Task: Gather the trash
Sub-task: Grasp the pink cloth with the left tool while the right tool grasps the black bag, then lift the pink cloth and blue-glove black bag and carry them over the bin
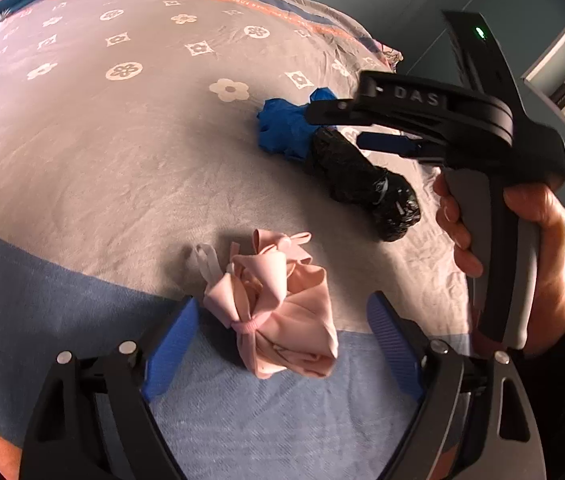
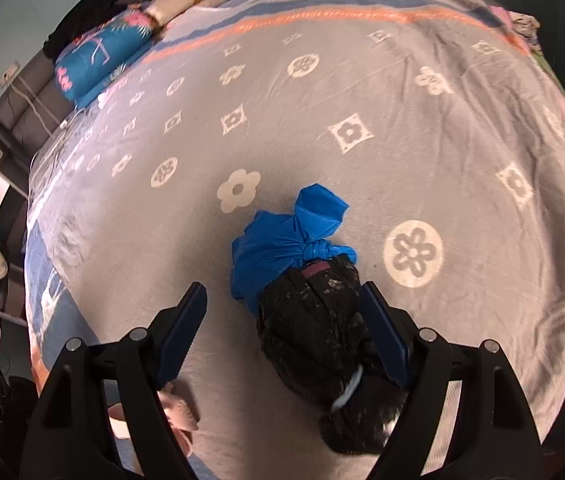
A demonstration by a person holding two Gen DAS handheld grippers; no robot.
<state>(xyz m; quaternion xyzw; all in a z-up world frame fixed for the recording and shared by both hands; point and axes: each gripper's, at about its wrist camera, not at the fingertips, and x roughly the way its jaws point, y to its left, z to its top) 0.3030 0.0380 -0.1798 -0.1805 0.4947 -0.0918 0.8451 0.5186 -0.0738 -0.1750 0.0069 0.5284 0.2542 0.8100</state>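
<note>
Down on the bed point(image 1: 102, 152), three tied bags. Pink bag point(image 1: 282, 312) nearest, lying across the seam between grey blanket and blue stripe, bound at the neck with a pink band. Framed by the left gripper point(image 1: 282, 340): jaws wide, blue pads to either side of the bag, neither pressing on it, nothing held. Left pad close by the bag's knot, right pad well clear.

Farther up, black bag point(image 2: 314, 344) stretched out on the blanket, a pale band round its near end. Blue bag point(image 2: 282, 248) just beyond, knotted, touching the black one's far end. Beside a white flower print on the grey cloth.

Over the black bag, right gripper point(image 2: 282, 320), jaws spread wide. Right pad against or just beside the bag's edge, cannot tell which; left pad apart from it, bare blanket between. No grip on anything. Seen from the left wrist camera as a black tool gripped by a hand point(image 1: 522, 248) in a dark sleeve, tips reaching above the black and blue bags.

At the head of the bed, pillows point(image 2: 102, 56) stacked against a brown headboard point(image 2: 22, 96).
</note>
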